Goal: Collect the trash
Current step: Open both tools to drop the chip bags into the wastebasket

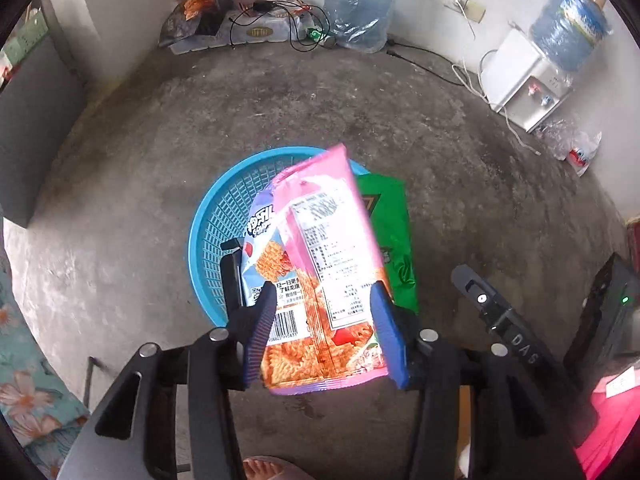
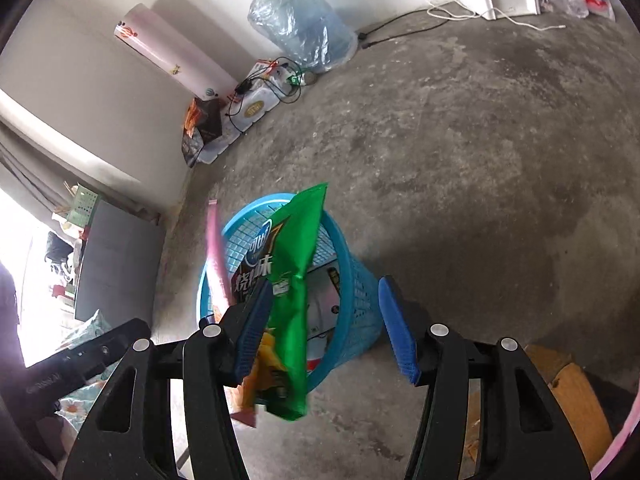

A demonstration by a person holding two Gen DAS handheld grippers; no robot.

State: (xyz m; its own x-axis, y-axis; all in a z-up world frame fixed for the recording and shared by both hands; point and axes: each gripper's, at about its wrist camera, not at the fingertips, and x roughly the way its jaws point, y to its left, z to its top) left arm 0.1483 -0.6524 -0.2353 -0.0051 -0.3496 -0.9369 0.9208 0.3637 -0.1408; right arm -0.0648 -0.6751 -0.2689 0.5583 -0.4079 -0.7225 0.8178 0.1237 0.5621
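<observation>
Both claws hang over a blue basket (image 1: 208,240) that stands on a bare concrete floor (image 1: 460,168), with open floor all round it out to the walls. The left claw (image 1: 326,320) stands partly open with a pink snack packet (image 1: 324,264) between its blue pads; the packet spans most of the gap and reaches both pads, but whether they press on it I cannot tell. The packet's top edge tilts out over the basket's mouth. The right claw (image 2: 326,320) also stands partly open: a green snack packet (image 2: 296,292) lies against its left pad (image 2: 250,328), while the right pad (image 2: 398,332) stands well clear of it, so nothing is pinched. The green packet's upper end points over the near rim of the basket, its lower end hanging outside, below the rim. In the right wrist view the basket already holds a printed wrapper (image 2: 326,300), and the pink packet shows edge-on at the basket's left rim. Along the far wall stand a large water bottle (image 1: 360,4), a pack of small bottles with a black cable (image 1: 256,32) and a white water dispenser (image 1: 528,80), all well apart from the basket.
</observation>
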